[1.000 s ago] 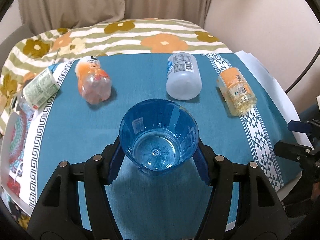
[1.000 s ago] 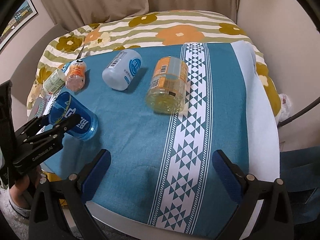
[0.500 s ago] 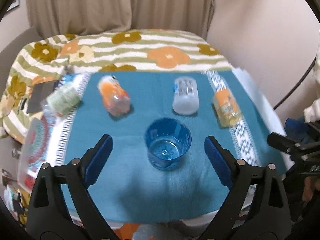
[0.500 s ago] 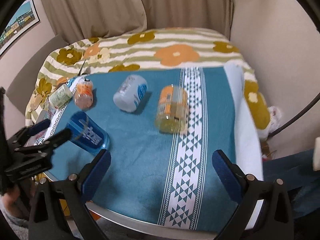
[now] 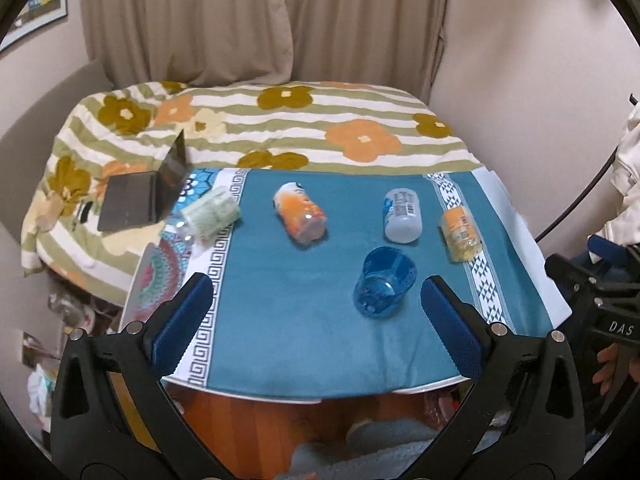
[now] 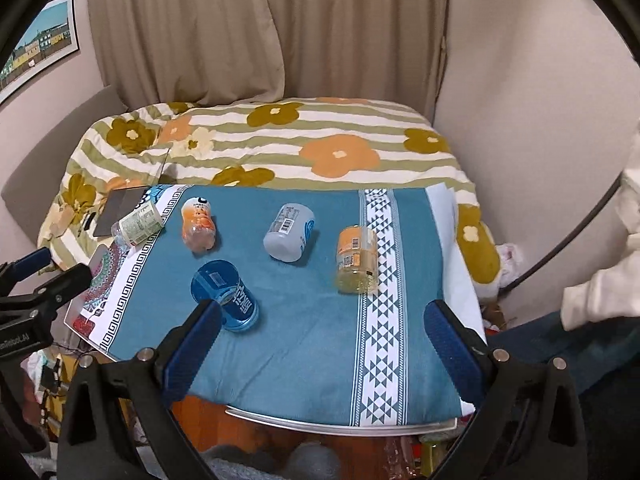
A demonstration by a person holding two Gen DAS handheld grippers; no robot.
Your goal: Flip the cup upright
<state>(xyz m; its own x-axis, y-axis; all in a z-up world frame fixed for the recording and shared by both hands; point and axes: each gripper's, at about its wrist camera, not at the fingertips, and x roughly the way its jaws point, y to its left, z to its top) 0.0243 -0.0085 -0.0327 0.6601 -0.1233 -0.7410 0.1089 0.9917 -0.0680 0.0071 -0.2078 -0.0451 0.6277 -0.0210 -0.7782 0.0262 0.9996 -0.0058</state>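
A table (image 5: 520,248) draped in a teal cloth (image 5: 304,312) fronts a flowered bed. The blue cup (image 5: 384,282) stands upright near the table's front edge, mouth open to the ceiling, with four bottles lying toward the back edge. Left gripper (image 5: 316,320) and right gripper (image 6: 320,336) both gape wide, holding nothing.

Left gripper (image 5: 316,316): black plastic frame, two triangular cut-outs per side, silver screw heads along arms, blue ribbed pads (image 5: 182,322) on fingers. Right gripper (image 6: 320,342): same build; white "DAS" lettering on its black body at 3 o'clock of left view. Bare skin of hand (image 5: 610,368) beneath lettering. Cream sleeve (image 6: 600,300) at 3 o'clock, right view.
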